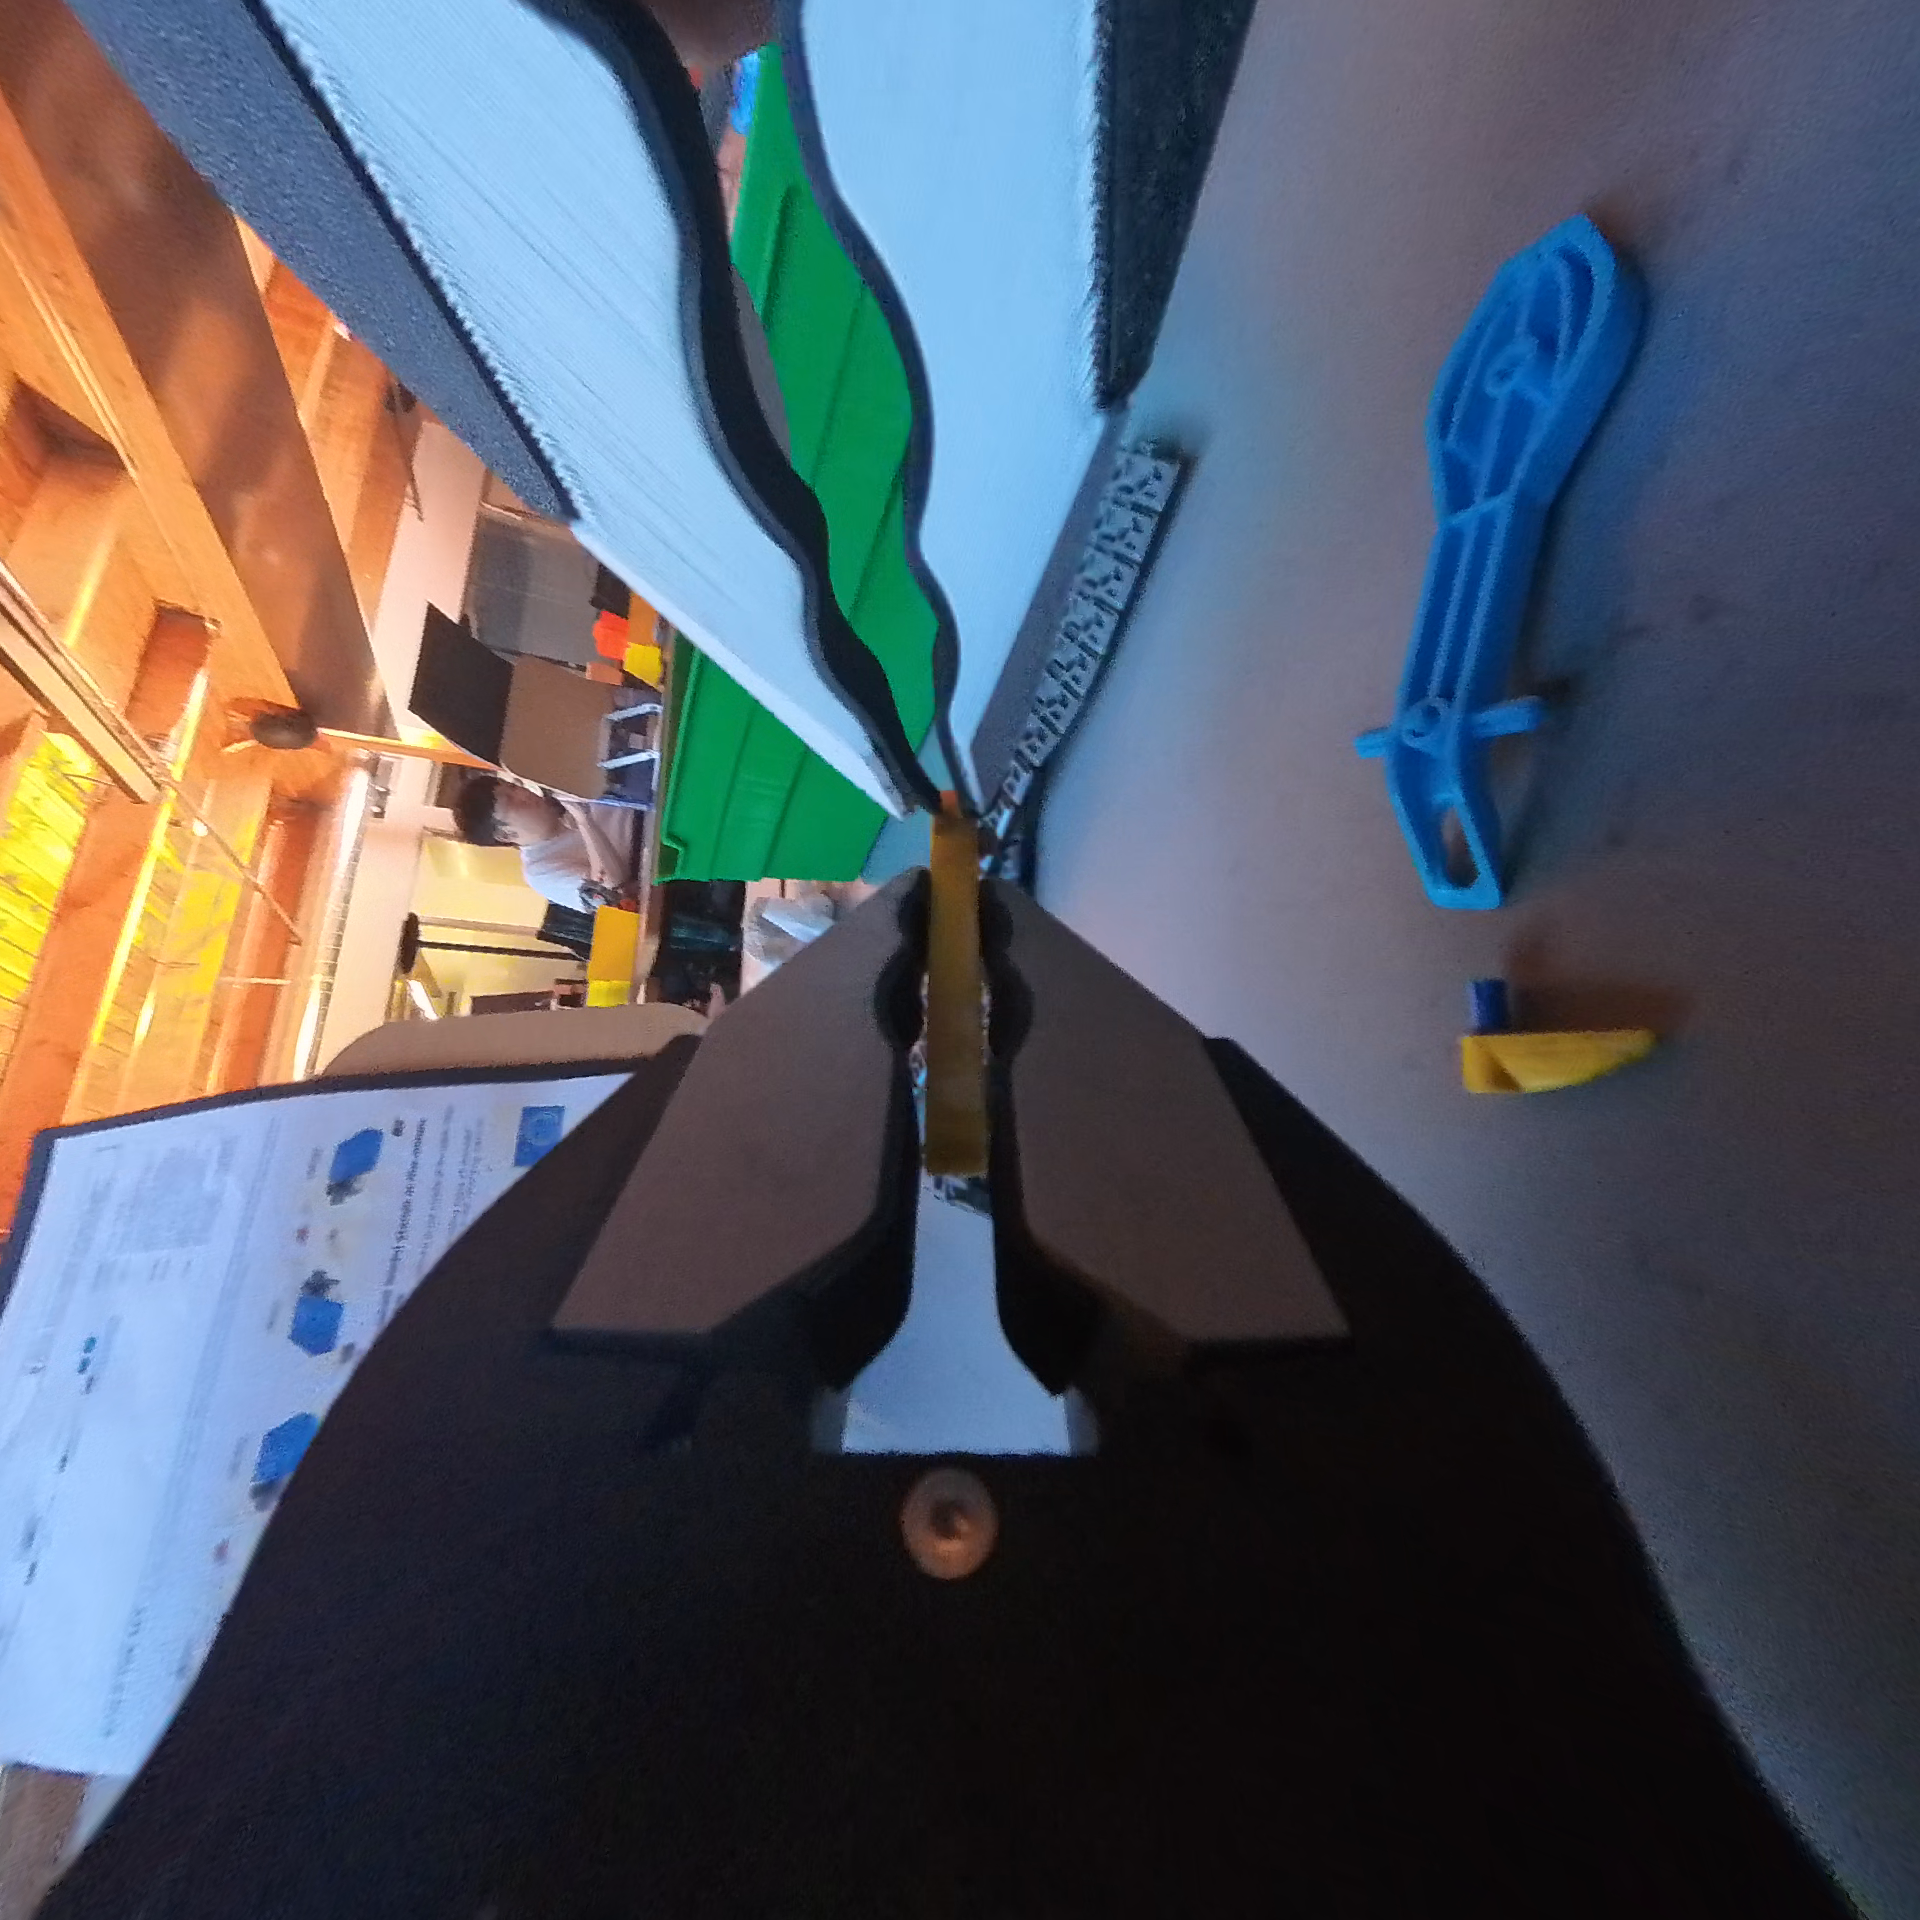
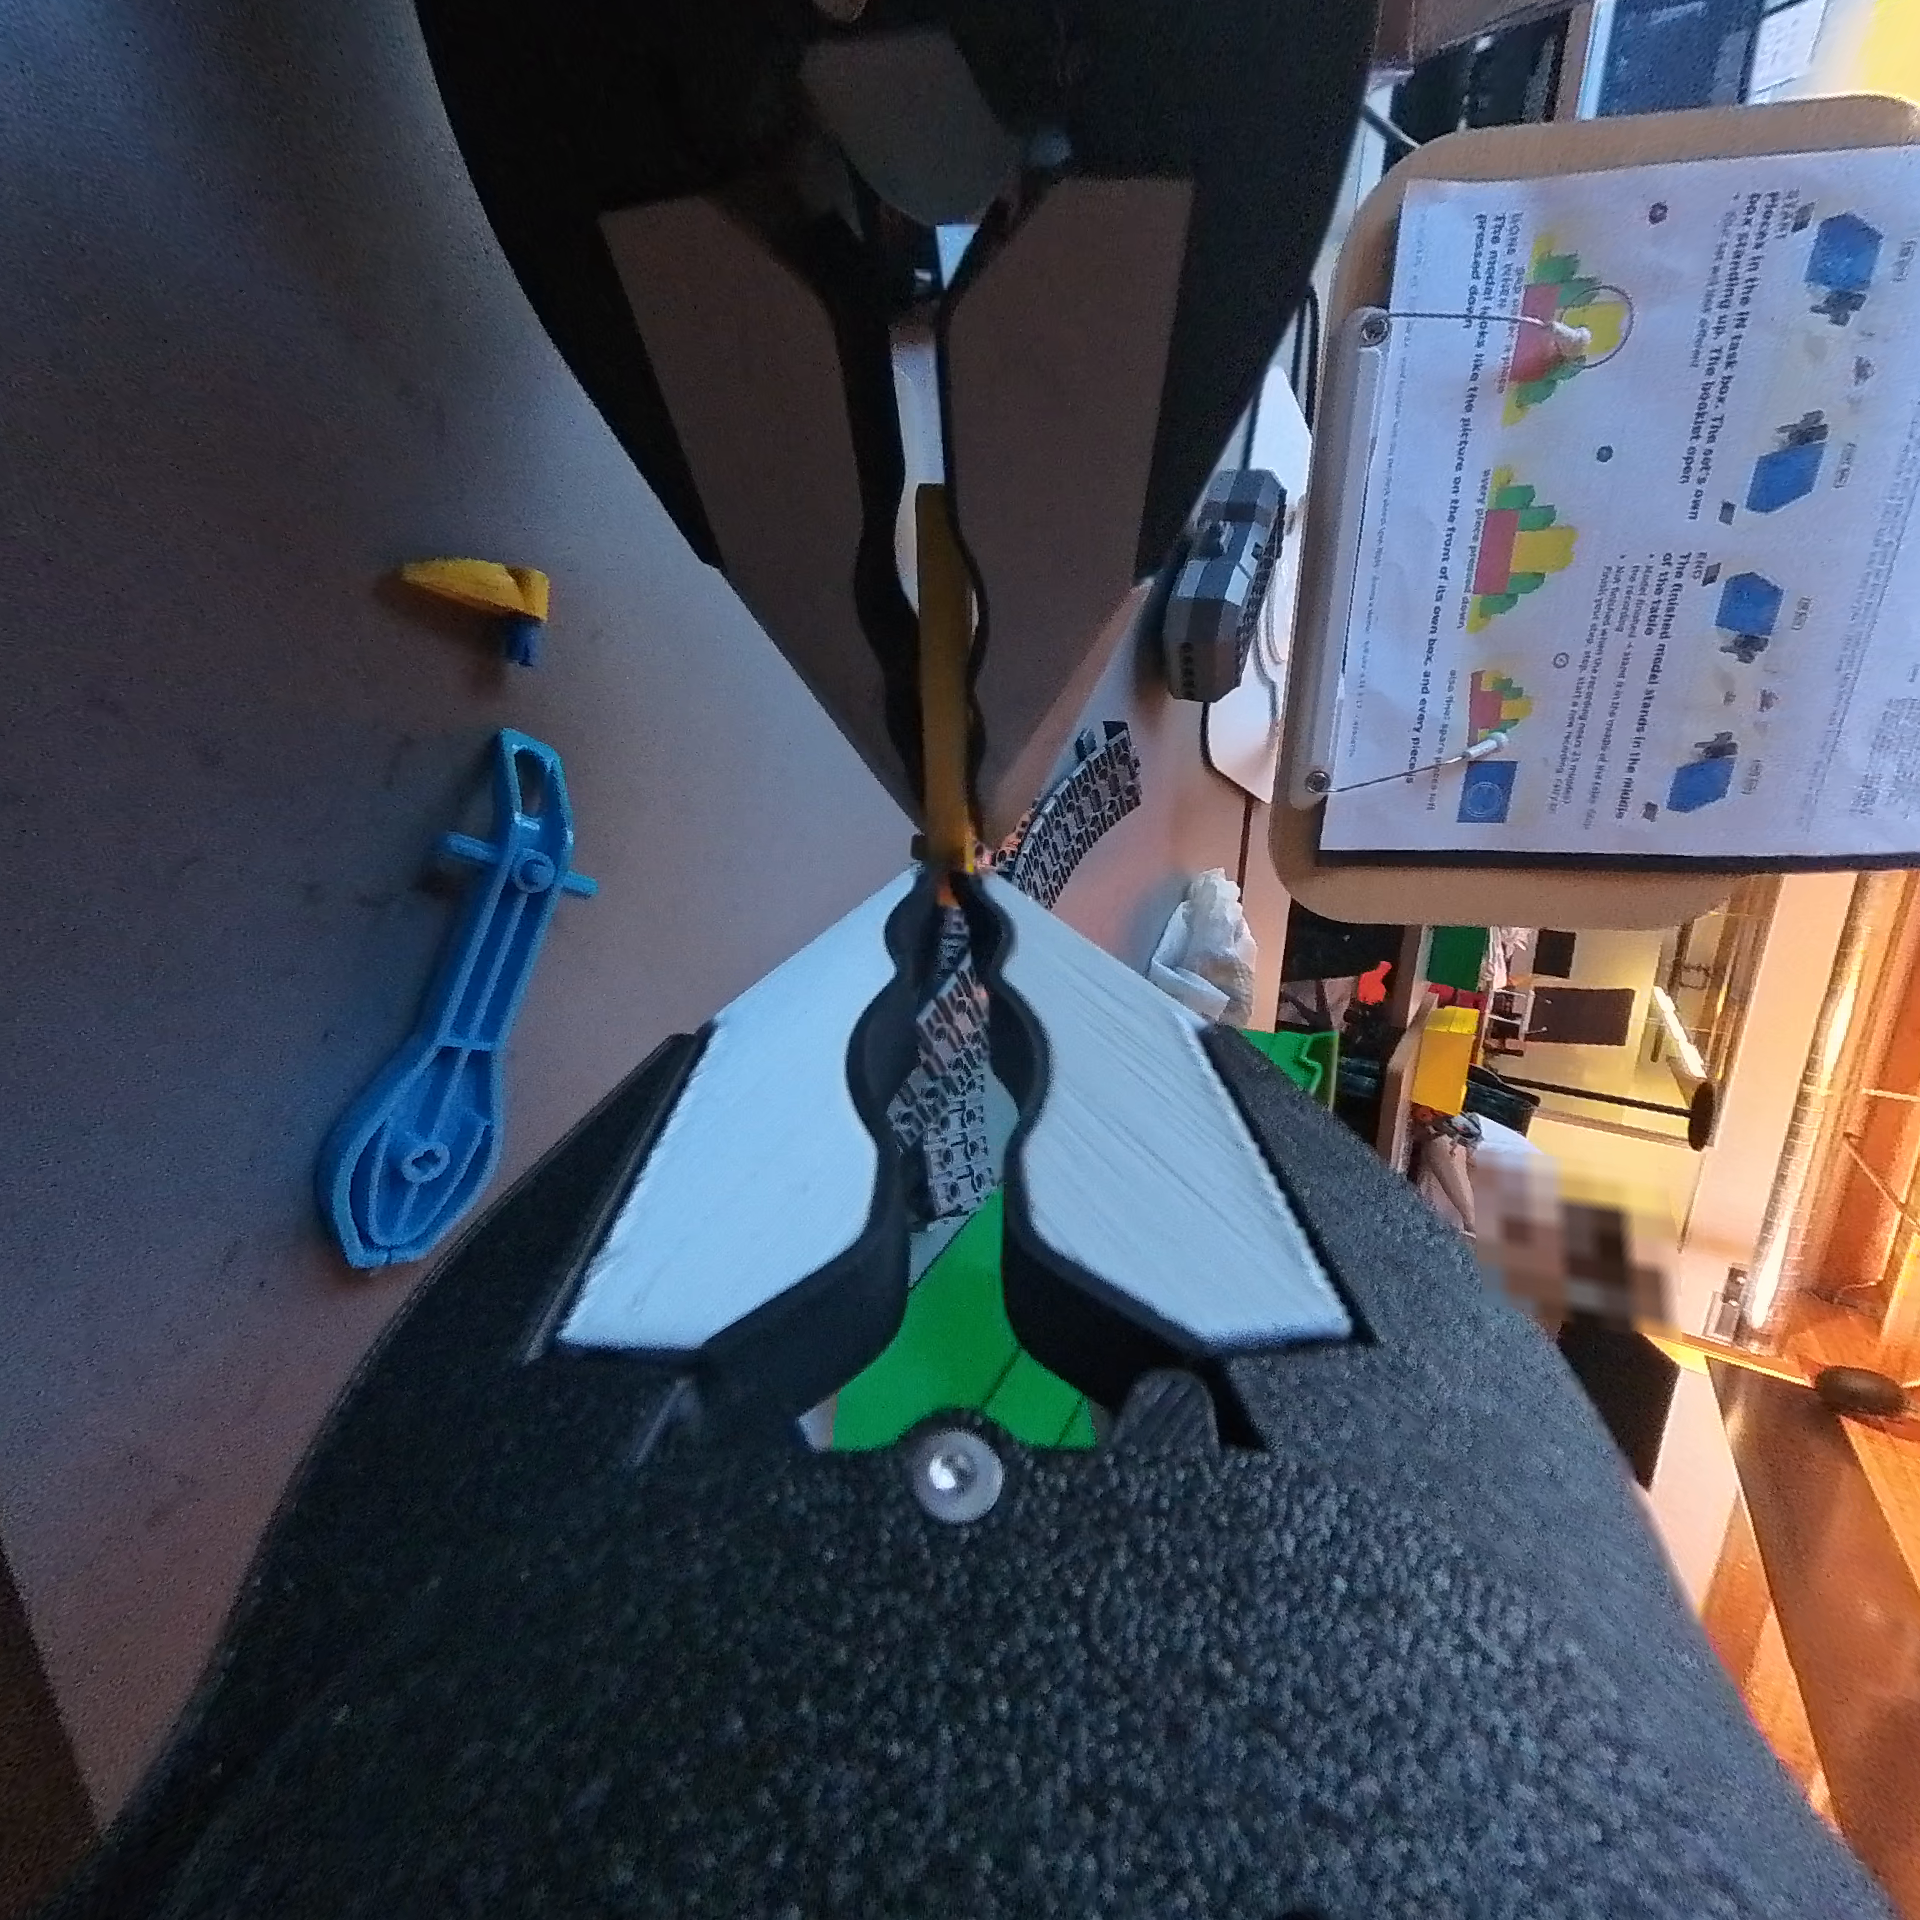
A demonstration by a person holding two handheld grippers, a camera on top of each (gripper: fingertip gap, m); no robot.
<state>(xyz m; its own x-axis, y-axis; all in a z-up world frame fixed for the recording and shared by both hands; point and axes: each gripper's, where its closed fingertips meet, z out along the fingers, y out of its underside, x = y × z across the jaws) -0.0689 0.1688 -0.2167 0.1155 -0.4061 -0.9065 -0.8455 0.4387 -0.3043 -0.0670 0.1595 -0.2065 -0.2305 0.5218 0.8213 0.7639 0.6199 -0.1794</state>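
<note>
In the left wrist view we saw the left gripper (image 1: 951, 883) clenched on a thin yellow strip (image 1: 956, 1018), which ran lengthwise between its dark fingers and stuck out past the tips. The white-fingered right gripper (image 1: 940, 800) met it tip to tip. Its tips were pinched together on the strip's far end, where a small orange bit showed. Both were held above the worktop (image 1: 1558, 1351). On the bare worktop, well apart from the grippers, lay a flat blue piece (image 1: 1496, 551) with a yellow wedge (image 1: 1548, 1060) near its narrow end. A curved grey track (image 1: 1101, 603) lay just behind the right gripper, towards the edge where a green bin (image 1: 790, 644) stood. A printed sheet (image 1: 208, 1299) showed to one side.

In the right wrist view we saw the right gripper (image 2: 945, 894) closed at its tips on the end of the yellow strip (image 2: 943, 644), and the left gripper (image 2: 940, 821) gripping the rest of it. The grey track (image 2: 1081, 821) lay just beyond the meeting tips. The blue piece (image 2: 457, 1018) and yellow wedge (image 2: 478, 587) lay together, well clear. The printed sheet (image 2: 1621, 468) was on a board at the worktop's edge.
</note>
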